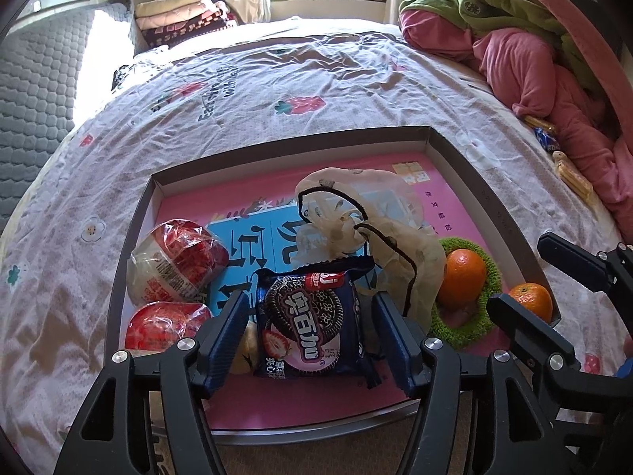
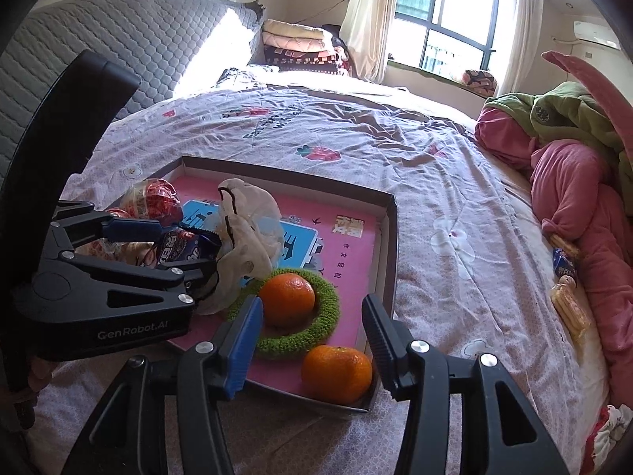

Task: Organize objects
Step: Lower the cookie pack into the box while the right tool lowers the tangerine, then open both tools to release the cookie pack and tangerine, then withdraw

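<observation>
Left wrist view. Your left gripper [image 1: 310, 336] sits low centre, jaws spread, either side of a dark blue cookie packet [image 1: 314, 320]; neither pad presses on it. The packet carries Chinese lettering and a picture of a sandwich cookie with a strawberry. It lies in a shallow tray [image 1: 292, 146] lined with a pink sheet printed in large Chinese characters. Two red-wrapped snacks [image 1: 174, 261] lie at the tray's left, a crumpled pale bag [image 1: 379, 233] with a black cord at centre. At right an orange [image 1: 461, 275] rests inside a green ring [image 1: 455, 332]; a second orange [image 1: 532, 299] sits in the tray's right corner.

Right wrist view. Your right gripper [image 2: 312, 340] at lower centre is spread, pinching nothing, with the corner orange [image 2: 336, 372] just beyond and between its fingers. The left tool at left edge reads "GenRobot.AI". The bedspread [image 2: 356, 134] carries strawberry prints and lettering too small to read.
</observation>
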Demonstrator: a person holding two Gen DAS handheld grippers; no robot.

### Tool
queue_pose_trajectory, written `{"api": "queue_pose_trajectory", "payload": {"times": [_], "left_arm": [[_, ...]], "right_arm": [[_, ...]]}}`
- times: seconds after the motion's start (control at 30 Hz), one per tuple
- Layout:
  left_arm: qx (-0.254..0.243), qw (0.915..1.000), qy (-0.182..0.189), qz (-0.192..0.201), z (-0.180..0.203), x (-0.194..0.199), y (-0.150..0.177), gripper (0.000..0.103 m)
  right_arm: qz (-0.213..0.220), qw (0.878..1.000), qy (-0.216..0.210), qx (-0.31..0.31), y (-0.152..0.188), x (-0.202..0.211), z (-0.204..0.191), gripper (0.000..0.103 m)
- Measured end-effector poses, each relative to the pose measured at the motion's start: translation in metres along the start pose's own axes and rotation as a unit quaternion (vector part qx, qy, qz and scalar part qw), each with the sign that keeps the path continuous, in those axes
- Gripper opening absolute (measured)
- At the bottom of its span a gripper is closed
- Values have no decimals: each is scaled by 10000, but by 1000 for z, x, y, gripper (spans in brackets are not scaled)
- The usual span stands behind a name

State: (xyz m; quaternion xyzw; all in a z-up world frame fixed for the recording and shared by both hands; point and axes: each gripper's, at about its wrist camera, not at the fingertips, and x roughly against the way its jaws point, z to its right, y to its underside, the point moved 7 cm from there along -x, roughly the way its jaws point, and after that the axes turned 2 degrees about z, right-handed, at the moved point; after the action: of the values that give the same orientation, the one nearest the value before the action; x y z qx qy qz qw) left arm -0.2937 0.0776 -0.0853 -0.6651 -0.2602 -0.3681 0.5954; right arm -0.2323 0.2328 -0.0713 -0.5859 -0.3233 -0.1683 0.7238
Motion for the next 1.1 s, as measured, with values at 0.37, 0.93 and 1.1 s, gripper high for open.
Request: {"api": "queue_pose_trajectory", "payload": {"times": [0.37,0.93,1.1], "left_arm": [[155,9998,-3,125,-7,16,1,72],[394,9983,-49,428,-23,55,3,76],[423,9973,-58,593,-27,75,2,76]], "right_arm": [[89,9998,-38,-152,-3,4,3,58],[266,9980,-124,-562,-9,22,6,73],[370,9975,-59,-599,-15,37,3,75]]}}
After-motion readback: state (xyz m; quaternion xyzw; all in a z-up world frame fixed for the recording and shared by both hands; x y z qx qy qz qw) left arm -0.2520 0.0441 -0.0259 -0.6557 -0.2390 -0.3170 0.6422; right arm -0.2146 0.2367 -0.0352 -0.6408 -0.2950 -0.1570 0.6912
